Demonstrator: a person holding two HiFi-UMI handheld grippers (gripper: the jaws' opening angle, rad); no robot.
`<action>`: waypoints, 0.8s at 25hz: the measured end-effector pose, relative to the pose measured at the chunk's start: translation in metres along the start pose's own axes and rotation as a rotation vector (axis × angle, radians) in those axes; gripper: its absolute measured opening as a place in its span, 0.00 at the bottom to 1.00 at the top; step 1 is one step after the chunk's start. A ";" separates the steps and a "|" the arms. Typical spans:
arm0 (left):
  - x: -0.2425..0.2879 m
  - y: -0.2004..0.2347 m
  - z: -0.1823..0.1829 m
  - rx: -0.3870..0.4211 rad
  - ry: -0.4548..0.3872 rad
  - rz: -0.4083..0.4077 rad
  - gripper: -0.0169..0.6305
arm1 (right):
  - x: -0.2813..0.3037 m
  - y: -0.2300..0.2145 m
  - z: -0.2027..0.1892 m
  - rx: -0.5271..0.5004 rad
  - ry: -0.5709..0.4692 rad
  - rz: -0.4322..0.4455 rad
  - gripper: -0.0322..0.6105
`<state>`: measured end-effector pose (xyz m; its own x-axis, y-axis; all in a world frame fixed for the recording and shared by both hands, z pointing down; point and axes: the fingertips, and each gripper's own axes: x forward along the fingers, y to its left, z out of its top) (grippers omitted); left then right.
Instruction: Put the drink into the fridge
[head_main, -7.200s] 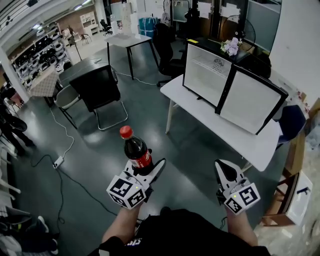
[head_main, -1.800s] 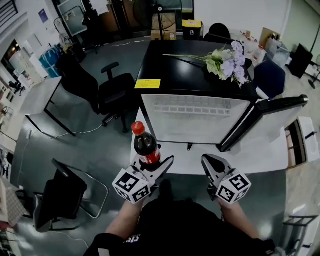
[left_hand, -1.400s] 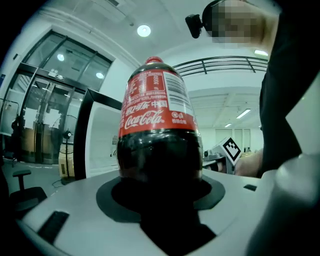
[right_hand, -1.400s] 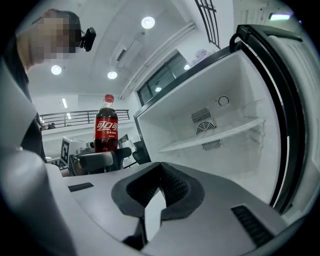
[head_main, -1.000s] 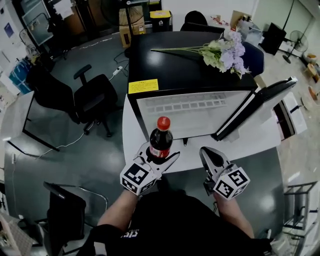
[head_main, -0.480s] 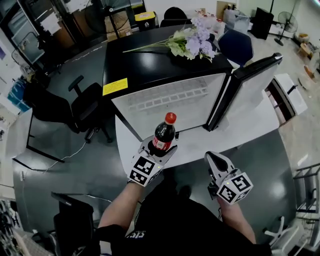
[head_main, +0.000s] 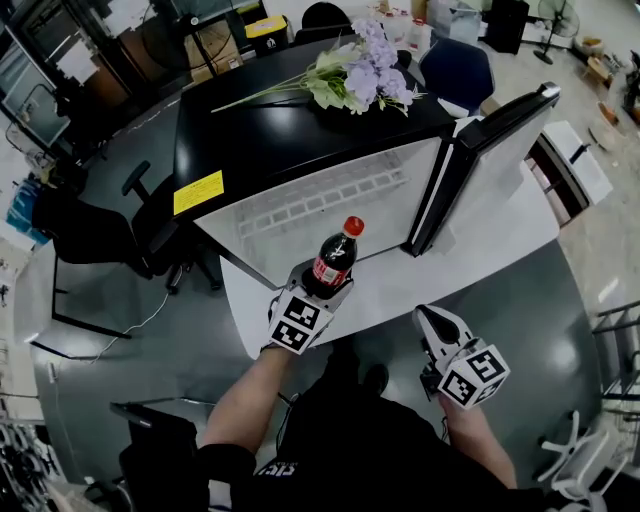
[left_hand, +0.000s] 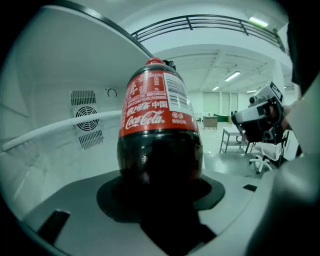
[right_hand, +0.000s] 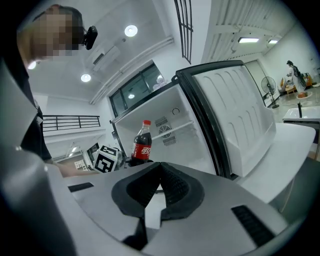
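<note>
A dark cola bottle with a red cap and red label stands upright in my left gripper, which is shut on its lower body. The bottle is at the front of the open white fridge, just before the interior. In the left gripper view the bottle fills the middle, with the fridge's fan vent and a wire shelf behind it. My right gripper hangs lower right, shut and holding nothing. Its view shows the bottle ahead, left of the fridge door.
The fridge stands on a white table, its door swung open to the right. A black desk with a bunch of flowers lies behind. Office chairs stand at the left.
I have walked from the open floor up to the fridge. Over the last second the left gripper carried the bottle forward to the fridge opening. The right gripper stayed low and shut.
</note>
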<state>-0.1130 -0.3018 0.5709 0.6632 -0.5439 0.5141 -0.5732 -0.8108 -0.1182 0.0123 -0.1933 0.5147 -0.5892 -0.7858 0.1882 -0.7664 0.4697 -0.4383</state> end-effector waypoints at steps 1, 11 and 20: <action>0.006 0.003 -0.003 0.006 0.014 -0.006 0.43 | 0.002 0.000 -0.001 0.004 0.001 -0.002 0.07; 0.055 0.015 -0.040 0.111 0.184 -0.073 0.43 | 0.018 -0.012 -0.011 0.028 0.030 -0.023 0.07; 0.092 0.037 -0.085 0.243 0.366 -0.086 0.43 | 0.035 -0.004 -0.024 0.025 0.085 0.010 0.07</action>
<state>-0.1140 -0.3630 0.6857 0.4642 -0.3951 0.7927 -0.3648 -0.9008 -0.2355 -0.0116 -0.2128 0.5437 -0.6174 -0.7434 0.2573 -0.7543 0.4664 -0.4621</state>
